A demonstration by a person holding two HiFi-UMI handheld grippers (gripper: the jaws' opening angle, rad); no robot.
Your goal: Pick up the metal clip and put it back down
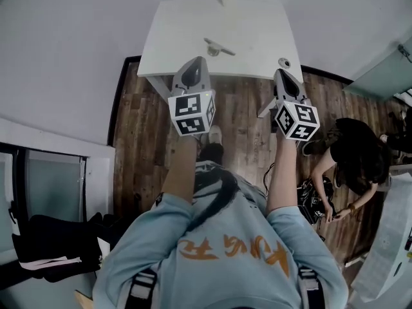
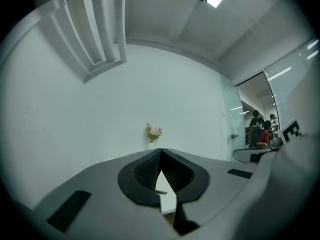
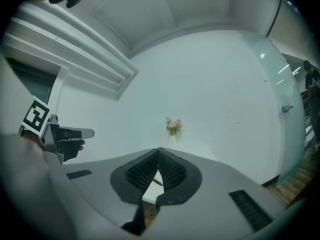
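Note:
The metal clip [image 1: 219, 47] lies on the white table [image 1: 180, 31], slightly right of its middle. Both grippers hover at the table's near edge, short of the clip. My left gripper [image 1: 197, 61] is shut with nothing between its jaws, its tip just below and left of the clip. In the left gripper view the black pads [image 2: 145, 171] meet at the tip, and a thin sliver of the clip [image 2: 161, 191] shows through the gap below. My right gripper [image 1: 283, 74] is also shut and empty, near the table's right front corner.
A small round object [image 1: 284, 62] sits on the table by the right gripper's tip. A person [image 1: 354, 159] crouches on the wood floor at the right. A black bag [image 1: 51, 243] lies at the lower left. A small vase of flowers [image 3: 173, 125] stands against the far wall.

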